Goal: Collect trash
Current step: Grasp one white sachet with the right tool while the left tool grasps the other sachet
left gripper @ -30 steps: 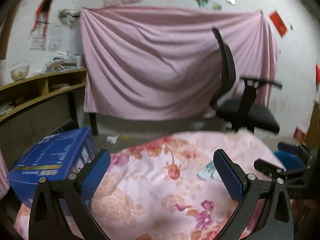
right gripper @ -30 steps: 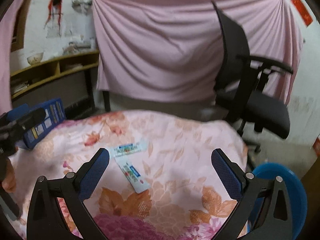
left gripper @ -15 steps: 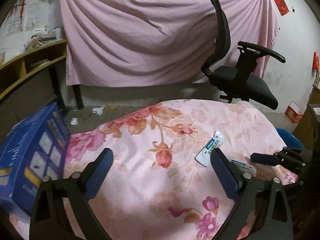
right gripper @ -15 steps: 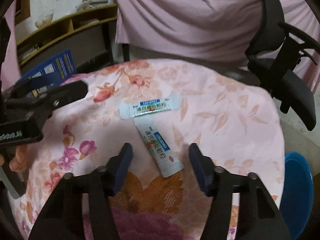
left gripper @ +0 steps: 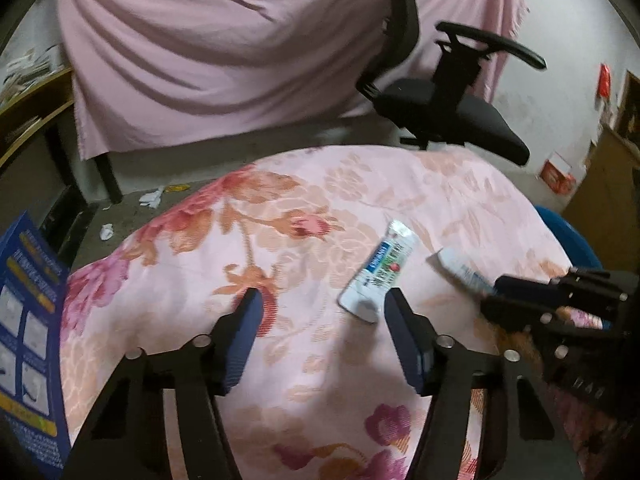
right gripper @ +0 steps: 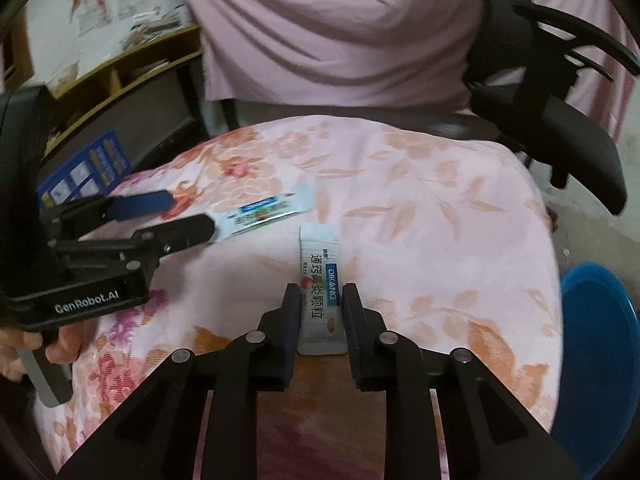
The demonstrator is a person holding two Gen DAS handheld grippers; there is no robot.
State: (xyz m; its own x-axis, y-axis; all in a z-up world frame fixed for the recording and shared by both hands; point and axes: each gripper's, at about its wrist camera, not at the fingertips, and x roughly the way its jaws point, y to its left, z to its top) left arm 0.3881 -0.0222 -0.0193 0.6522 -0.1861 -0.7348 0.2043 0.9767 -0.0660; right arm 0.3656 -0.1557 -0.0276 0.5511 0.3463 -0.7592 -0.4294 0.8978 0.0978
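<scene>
The near sachet (right gripper: 322, 292) is bracketed by the right gripper (right gripper: 320, 300), fingers narrow — seemingly touching it; a firm pinch is needed next. The left gripper (left gripper: 322, 312) is held half-open beside the second sachet (left gripper: 380, 270).

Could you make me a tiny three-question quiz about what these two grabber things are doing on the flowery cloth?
1. True or false: the right gripper has its fingers close around a sachet.
2. How many sachets lie on the floral cloth? A) one B) two C) four
3. The left gripper is ____, with the other sachet lying near its right-hand finger.

Key: 1 true; 2 B; 3 open.
</scene>
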